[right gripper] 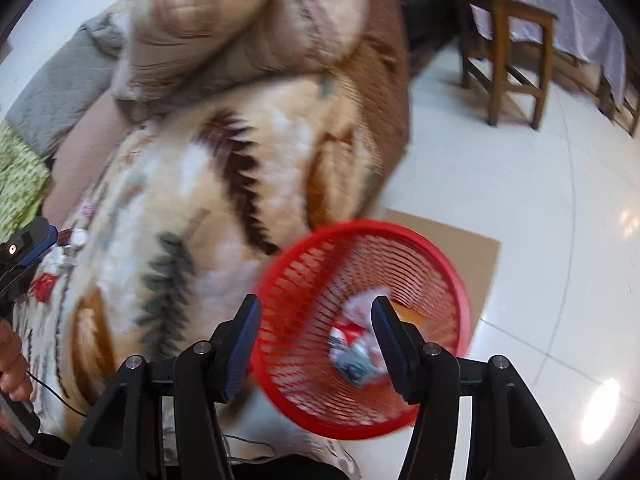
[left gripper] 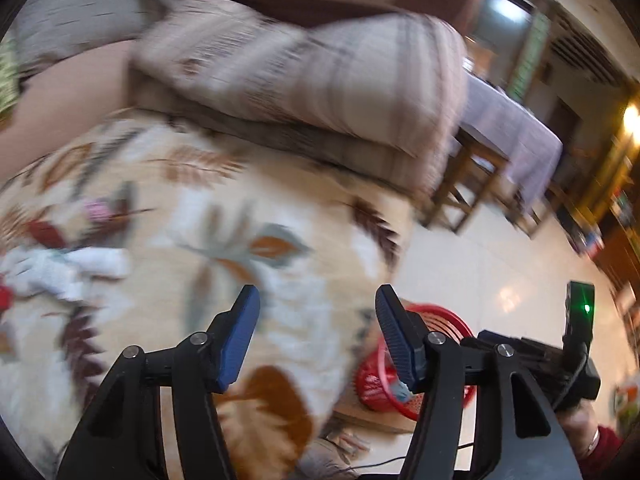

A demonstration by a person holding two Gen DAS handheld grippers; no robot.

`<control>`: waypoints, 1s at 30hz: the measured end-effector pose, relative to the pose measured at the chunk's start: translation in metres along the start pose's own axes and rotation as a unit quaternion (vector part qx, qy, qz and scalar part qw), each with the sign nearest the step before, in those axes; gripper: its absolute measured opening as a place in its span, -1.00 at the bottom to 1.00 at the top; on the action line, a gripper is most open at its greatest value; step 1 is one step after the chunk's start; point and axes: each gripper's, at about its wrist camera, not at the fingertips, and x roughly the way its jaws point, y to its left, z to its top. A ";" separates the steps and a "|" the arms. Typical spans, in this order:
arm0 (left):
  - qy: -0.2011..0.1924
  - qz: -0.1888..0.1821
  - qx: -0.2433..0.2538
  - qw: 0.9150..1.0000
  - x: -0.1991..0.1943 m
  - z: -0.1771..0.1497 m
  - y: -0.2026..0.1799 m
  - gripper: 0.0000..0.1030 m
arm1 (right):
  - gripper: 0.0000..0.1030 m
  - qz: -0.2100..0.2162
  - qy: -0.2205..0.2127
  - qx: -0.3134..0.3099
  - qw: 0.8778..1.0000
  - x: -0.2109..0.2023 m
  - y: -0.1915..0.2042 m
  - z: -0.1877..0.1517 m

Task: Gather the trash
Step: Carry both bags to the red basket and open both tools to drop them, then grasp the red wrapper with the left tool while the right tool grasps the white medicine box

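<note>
My left gripper (left gripper: 318, 322) hangs open over a patterned blanket (left gripper: 224, 216), with nothing between its blue pads. Crumpled white tissue (left gripper: 68, 272) and a small pink scrap (left gripper: 100, 210) lie on the blanket to its left. A red mesh basket (left gripper: 444, 314) stands on the floor to the right, partly behind one finger. My right gripper (right gripper: 316, 334) is open above that basket (right gripper: 360, 225). Blurred white, red and blue wrappers (right gripper: 356, 346) show inside the basket, and the pads press on nothing. The left gripper's blue fingertip (right gripper: 44, 240) shows at the left edge near small scraps (right gripper: 76, 240).
The basket stands on a sheet of cardboard (right gripper: 464, 244) on a glossy tiled floor (right gripper: 540, 208). Folded quilts (left gripper: 320, 64) are piled at the back of the blanket. A wooden stool (right gripper: 516, 60) and a table with a lilac cloth (right gripper: 560, 4) stand behind. A thin cable (right gripper: 52, 396) trails at the lower left.
</note>
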 end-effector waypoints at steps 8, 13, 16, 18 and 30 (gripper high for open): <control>-0.031 0.147 -0.086 0.985 -0.072 -0.009 0.100 0.22 | 0.19 0.089 0.006 -0.090 0.992 0.009 0.114 0.020; -0.048 0.217 -0.147 0.964 -0.096 -0.019 0.176 0.22 | 0.19 0.137 0.017 -0.126 0.982 0.014 0.178 0.030; -0.056 0.269 -0.181 0.944 -0.099 -0.023 0.222 0.22 | 0.19 0.157 0.024 -0.152 0.976 0.014 0.214 0.034; -0.045 0.297 -0.203 0.932 -0.096 -0.025 0.255 0.22 | 0.20 0.167 0.031 -0.164 0.972 0.014 0.238 0.037; 0.020 0.339 -0.228 0.913 -0.039 -0.028 0.342 0.22 | 0.20 0.222 0.068 -0.202 0.951 0.050 0.351 0.042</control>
